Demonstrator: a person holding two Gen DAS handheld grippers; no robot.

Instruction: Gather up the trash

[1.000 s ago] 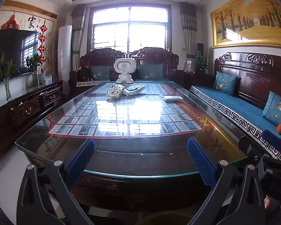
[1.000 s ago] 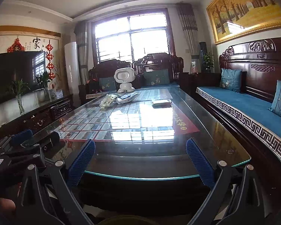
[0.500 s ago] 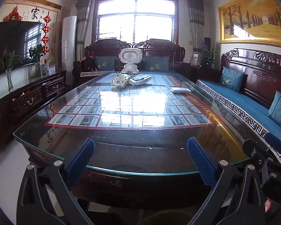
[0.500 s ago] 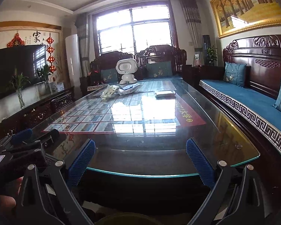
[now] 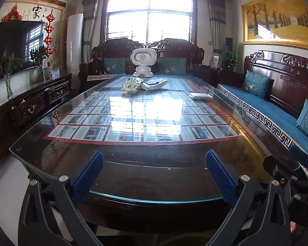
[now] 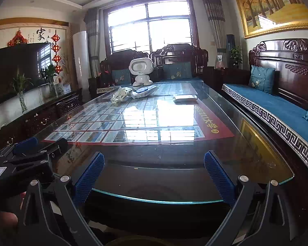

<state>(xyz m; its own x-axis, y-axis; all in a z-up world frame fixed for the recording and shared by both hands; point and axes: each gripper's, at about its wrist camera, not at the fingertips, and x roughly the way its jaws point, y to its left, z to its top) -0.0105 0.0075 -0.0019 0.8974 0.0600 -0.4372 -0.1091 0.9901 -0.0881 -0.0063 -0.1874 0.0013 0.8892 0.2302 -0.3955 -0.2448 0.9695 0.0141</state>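
Left wrist: gripper (image 5: pixel 154 174) spread, empty, at table (image 5: pixel 51 160) edge.
Right gripper (image 6: pixel 154 174) likewise; wrappers (image 5: pixel 131 84) far ahead.

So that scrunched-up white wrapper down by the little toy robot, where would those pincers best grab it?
Probably by one of the raised folds on top of the crumpled wrapper, coming down from above and from the near side. It sits in a loose, puffed heap on the glass table, so its peaks offer something to pinch. The toy robot stands behind it and a flat packet lies to its right.
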